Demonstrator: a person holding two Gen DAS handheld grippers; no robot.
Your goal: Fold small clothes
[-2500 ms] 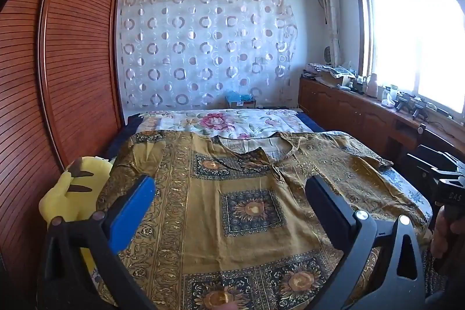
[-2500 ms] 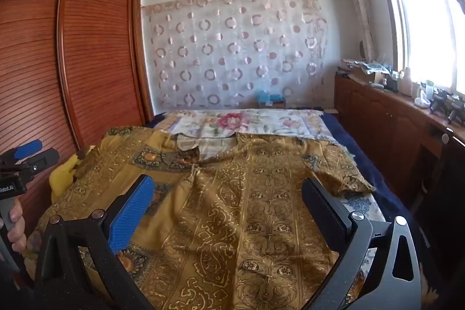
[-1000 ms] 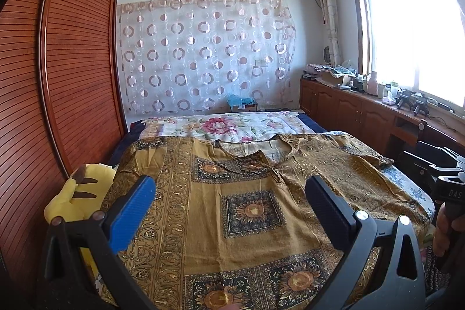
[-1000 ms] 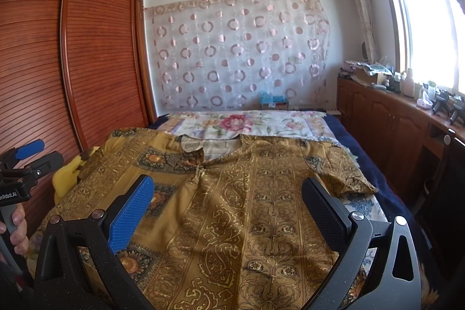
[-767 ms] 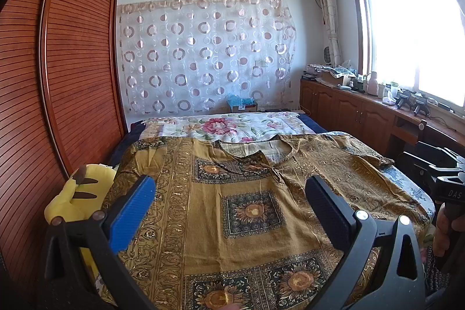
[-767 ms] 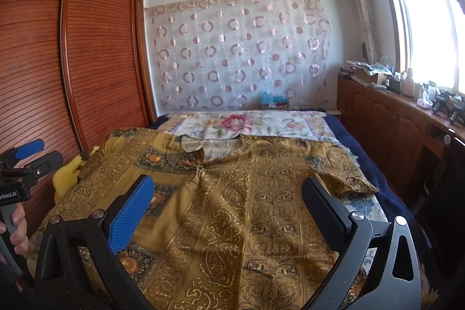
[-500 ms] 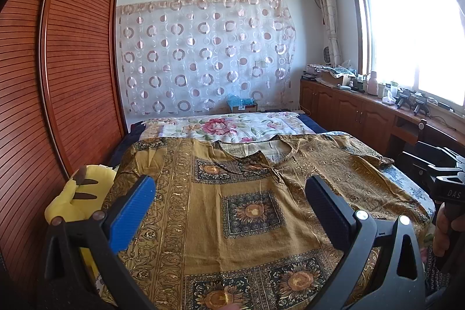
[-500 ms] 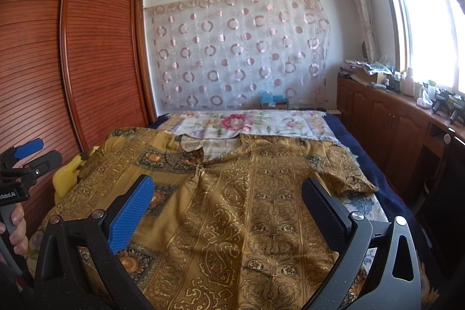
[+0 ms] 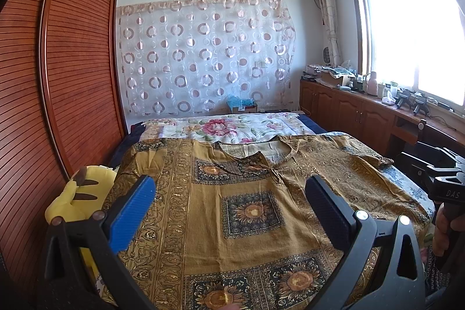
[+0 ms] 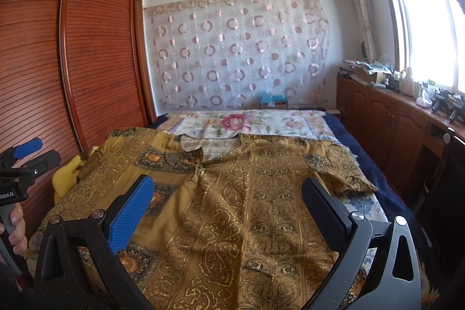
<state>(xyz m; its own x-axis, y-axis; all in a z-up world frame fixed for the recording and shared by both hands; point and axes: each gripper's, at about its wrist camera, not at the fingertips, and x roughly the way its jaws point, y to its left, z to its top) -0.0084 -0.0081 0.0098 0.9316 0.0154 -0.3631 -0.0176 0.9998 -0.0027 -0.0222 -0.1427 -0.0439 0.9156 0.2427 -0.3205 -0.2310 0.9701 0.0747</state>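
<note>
Nearest, at 6 o'clock of the left wrist view: left gripper (image 9: pixel 229 205), jaws spread wide, nothing between them, poised above the cloth. Same in the right wrist view: right gripper (image 10: pixel 228 207), wide and empty. Just beyond, filling the middle: gold patterned shirt (image 9: pixel 238 202), spread flat and front-up on the bed (image 10: pixel 375 173), collar toward 12 o'clock, right sleeve (image 10: pixel 337 167) lying out toward 3 o'clock. No fold made yet. At 9 o'clock, touching the shirt's edge: yellow plush toy (image 9: pixel 78 193). Farther, at 12 o'clock: floral sheet (image 9: pixel 226 130), then circle-print curtain (image 9: pixel 203 60).

Against a moment earlier, almost nothing changed: both tools steady, shirt unmoved. Probably a pause before the first pinch, likely a sleeve or side hem.
</note>
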